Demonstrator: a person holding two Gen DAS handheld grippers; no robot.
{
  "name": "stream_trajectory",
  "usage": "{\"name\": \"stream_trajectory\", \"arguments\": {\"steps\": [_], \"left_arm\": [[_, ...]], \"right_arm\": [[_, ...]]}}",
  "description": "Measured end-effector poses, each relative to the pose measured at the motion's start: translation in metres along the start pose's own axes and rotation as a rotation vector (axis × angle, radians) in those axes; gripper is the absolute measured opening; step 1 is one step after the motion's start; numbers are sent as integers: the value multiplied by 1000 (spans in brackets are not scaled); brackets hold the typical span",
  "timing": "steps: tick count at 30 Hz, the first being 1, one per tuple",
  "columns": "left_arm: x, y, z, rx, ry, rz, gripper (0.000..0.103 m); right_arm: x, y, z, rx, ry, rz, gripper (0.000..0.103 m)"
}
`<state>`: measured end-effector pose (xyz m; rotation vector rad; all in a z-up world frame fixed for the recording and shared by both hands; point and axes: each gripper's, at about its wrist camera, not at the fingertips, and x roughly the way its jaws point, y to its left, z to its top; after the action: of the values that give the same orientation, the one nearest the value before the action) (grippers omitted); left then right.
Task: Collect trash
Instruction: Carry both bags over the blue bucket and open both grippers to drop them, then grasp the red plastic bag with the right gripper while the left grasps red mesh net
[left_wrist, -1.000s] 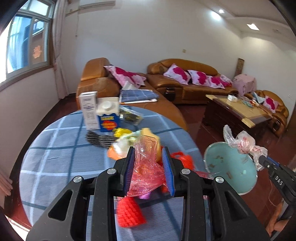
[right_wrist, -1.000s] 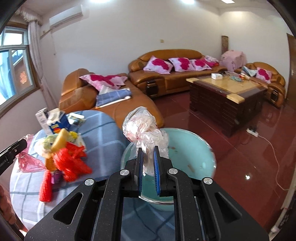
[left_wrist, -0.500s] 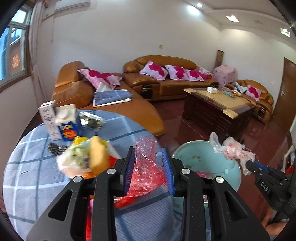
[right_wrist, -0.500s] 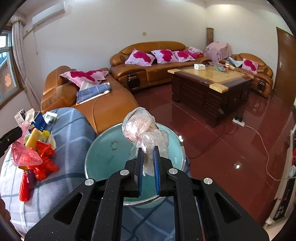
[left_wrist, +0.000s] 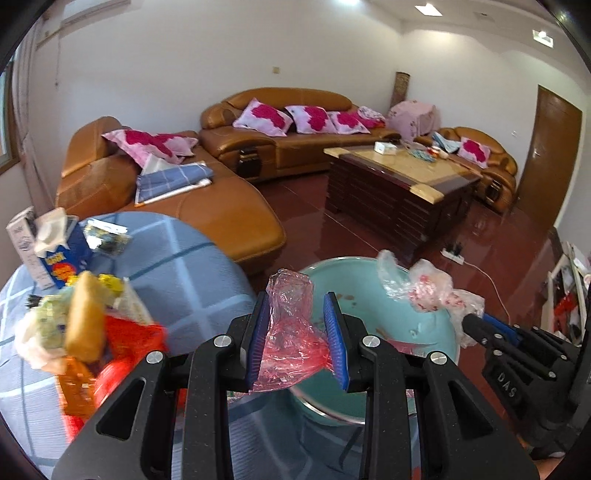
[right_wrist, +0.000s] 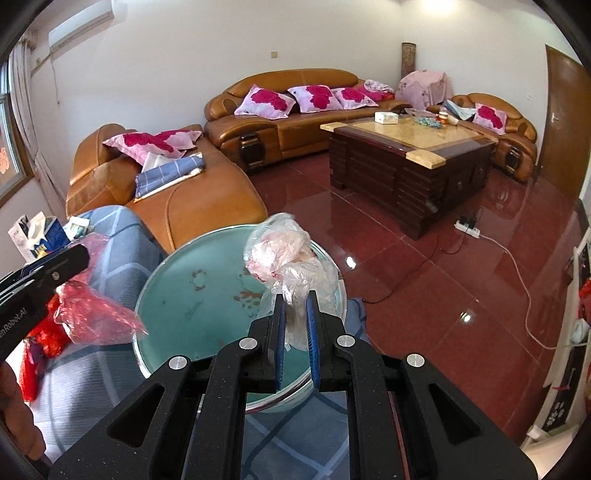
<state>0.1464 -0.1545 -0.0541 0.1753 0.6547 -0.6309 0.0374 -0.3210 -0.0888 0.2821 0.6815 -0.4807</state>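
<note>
My left gripper (left_wrist: 295, 299) holds a crumpled red plastic bag (left_wrist: 291, 339) between its blue pads, over the near rim of a teal bin (left_wrist: 354, 284); its jaws are opening slightly. Further right, my right gripper (left_wrist: 467, 321) is shut on a clear, pink-tinted plastic bag (left_wrist: 428, 284) above the bin. In the right wrist view, that bag (right_wrist: 280, 247) sticks up from the right gripper (right_wrist: 295, 299) over the bin's (right_wrist: 192, 291) inside. The left gripper (right_wrist: 79, 258) and the red bag (right_wrist: 92, 317) hang at the bin's left edge.
A pile of mixed trash (left_wrist: 85, 325) lies on the round blue checked table (left_wrist: 177, 266), with cartons (left_wrist: 55, 251) behind it. Beyond stand an orange leather sofa (left_wrist: 221, 214) and a dark coffee table (left_wrist: 399, 192). A power strip with cable (right_wrist: 469, 229) lies on the red floor.
Both grippers have swung right, away from the table's trash pile, and lowered over the teal bin, each still carrying its bag. The bin now fills more of both views.
</note>
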Motion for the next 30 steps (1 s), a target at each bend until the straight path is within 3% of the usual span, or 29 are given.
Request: {"name": "stream_trajectory", "arguments": {"steps": [2,3,4,11,13,18,30], "left_arm": [[10,-6,0,12,6,-2,39],[14,-7,1,17,11,2,52],[16,-9,1,19,12,5,60],[18,-16,1,36,13,17,63],[12,-11,1,34,0,39,68],[-1,1,-1,12,-3,60,70],[-30,39,-14,-50,6,127,70]], "right_arm": [[4,-1,-2,-2,1,11,33],[5,-1,-3,-1,1,7,49],[5,-3,-4,6,-9,-4,51],[-3,-9,-1,35,-24,-12,51],[-5,-9,-1,42,-31,-18,51],[-11,-8,0,50,-45,-20,51],[-23,27,-1,-6,-49,16,52]]}}
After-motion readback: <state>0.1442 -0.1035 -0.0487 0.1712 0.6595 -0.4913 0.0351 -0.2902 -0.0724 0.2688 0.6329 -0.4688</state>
